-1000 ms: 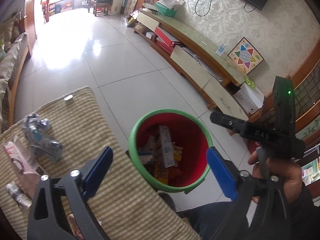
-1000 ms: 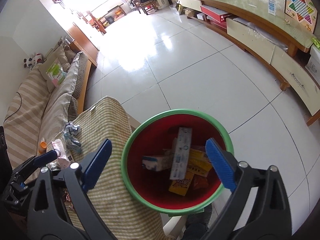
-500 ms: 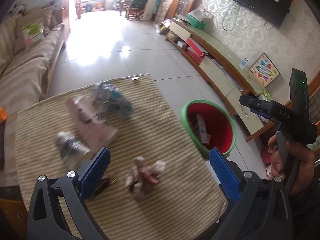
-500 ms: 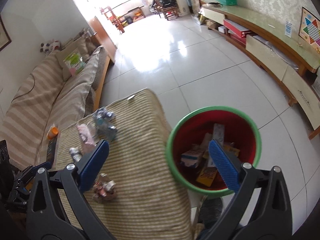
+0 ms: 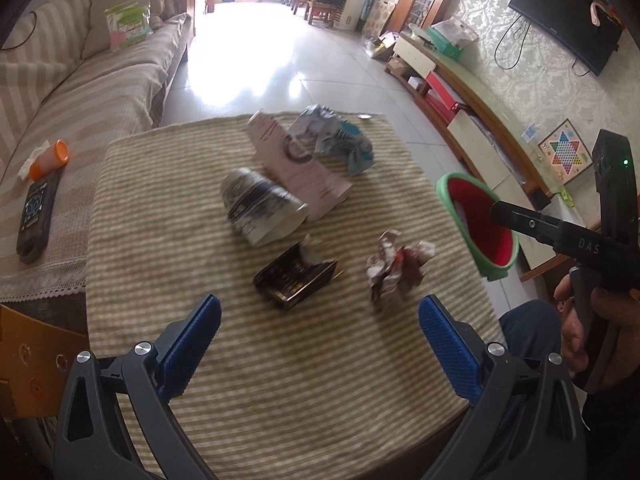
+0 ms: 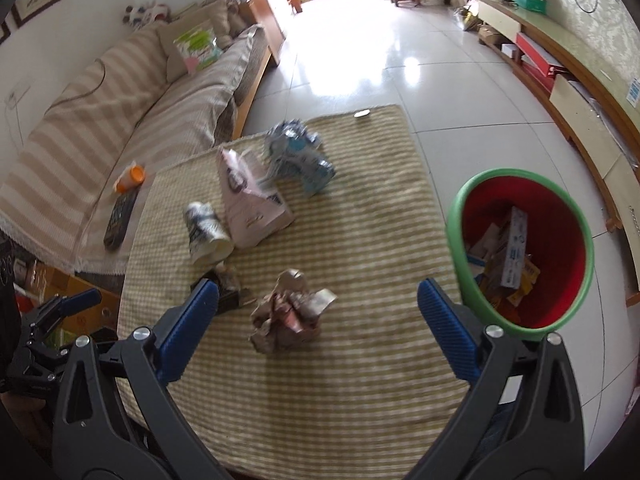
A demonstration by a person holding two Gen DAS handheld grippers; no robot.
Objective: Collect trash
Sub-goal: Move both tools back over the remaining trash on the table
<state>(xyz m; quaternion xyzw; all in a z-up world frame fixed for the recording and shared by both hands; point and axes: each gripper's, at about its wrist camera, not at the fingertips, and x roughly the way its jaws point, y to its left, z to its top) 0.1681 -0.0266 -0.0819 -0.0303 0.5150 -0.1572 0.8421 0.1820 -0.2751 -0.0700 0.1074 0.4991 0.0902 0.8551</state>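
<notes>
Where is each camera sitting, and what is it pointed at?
Left wrist: on the open left hand-held gripper, facing down over the striped cloth; the person's right hand shows.
Right wrist: on the open right hand-held gripper, facing the same cloth and the bin.
Both share the crumpled wrapper and bin.

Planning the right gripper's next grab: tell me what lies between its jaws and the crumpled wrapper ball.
Nothing but bare striped cloth lies between the open right gripper and the crumpled wrapper ball, as the right wrist view shows.
</notes>
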